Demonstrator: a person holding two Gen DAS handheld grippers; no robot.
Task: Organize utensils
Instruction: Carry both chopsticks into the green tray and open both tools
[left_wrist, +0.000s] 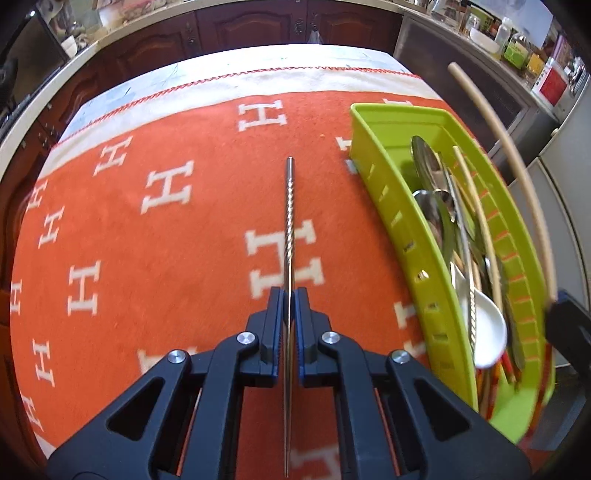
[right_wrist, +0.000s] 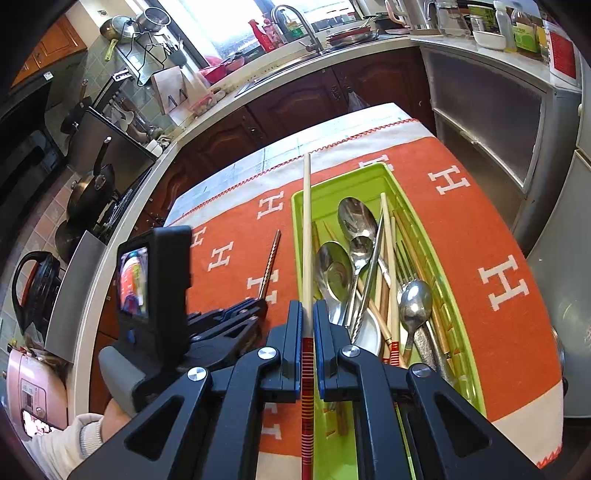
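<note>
Left gripper (left_wrist: 290, 295): jaws closed on a twisted metal chopstick (left_wrist: 289, 206), gripped approx. mid-length, tip pointing away over the orange cloth (left_wrist: 147, 258). In the right wrist view the same chopstick (right_wrist: 271, 264) is seen sticking out past the left gripper (right_wrist: 255, 304), off to the left of the tray.

Right gripper (right_wrist: 307, 317): jaws clamped on a pale wooden chopstick (right_wrist: 306, 221) w/ red-striped handle end, held along the left wall of the green tray (right_wrist: 428, 236).

Tray contents: several spoons (right_wrist: 334, 273), a white ceramic spoon (left_wrist: 487, 332), more wooden chopsticks and one twisted metal chopstick (right_wrist: 365, 284), all heaped, not sorted. Counter and sink are seen beyond the table.

Step in hand, as judged: both chopsticks to be laid in the tray w/ their kind. To be done well:
- each stick should be kept parallel to the tray's long axis, so it drops flat, not across the spoons;
- the metal one is best brought over the near wall and set beside its twin;
- tips should be lowered first, jaws released only once the stick rests;
- thin metal is slippery, so tilt should be kept small.
</note>
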